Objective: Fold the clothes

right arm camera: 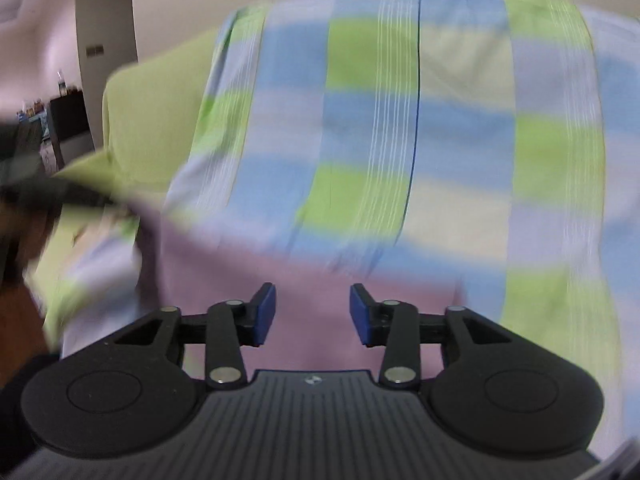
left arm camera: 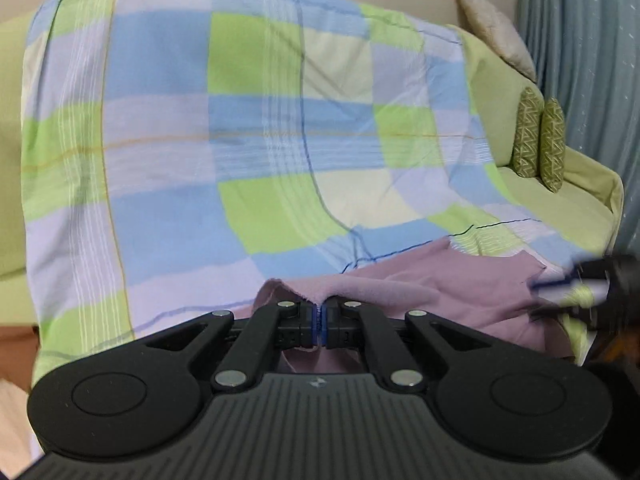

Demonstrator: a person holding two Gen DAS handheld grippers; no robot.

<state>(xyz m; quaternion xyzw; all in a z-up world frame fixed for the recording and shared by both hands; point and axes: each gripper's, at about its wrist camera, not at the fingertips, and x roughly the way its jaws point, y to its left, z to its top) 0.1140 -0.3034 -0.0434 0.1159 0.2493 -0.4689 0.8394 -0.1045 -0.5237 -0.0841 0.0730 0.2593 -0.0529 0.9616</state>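
Note:
A mauve garment [left arm camera: 460, 292] lies on a checked blue, green and lilac sheet [left arm camera: 224, 132] spread over a sofa. My left gripper [left arm camera: 321, 322] is shut on a raised fold at the garment's near edge, and the cloth shows between its blue pads. In the right wrist view, which is blurred, the garment [right arm camera: 312, 276] lies flat in front of my right gripper [right arm camera: 313, 314]. That gripper's jaws stand apart with nothing pinched between the blue pads [right arm camera: 266, 314]. The right gripper [left arm camera: 592, 288] also shows as a dark blur at the garment's right corner in the left wrist view.
The sofa has a light green cover [left arm camera: 560, 192]. Two patterned green cushions [left arm camera: 540, 140] and a beige cushion [left arm camera: 496, 32] sit at its right end, before a blue-grey curtain [left arm camera: 592, 80]. Dark furniture [right arm camera: 60, 128] stands far left in the right wrist view.

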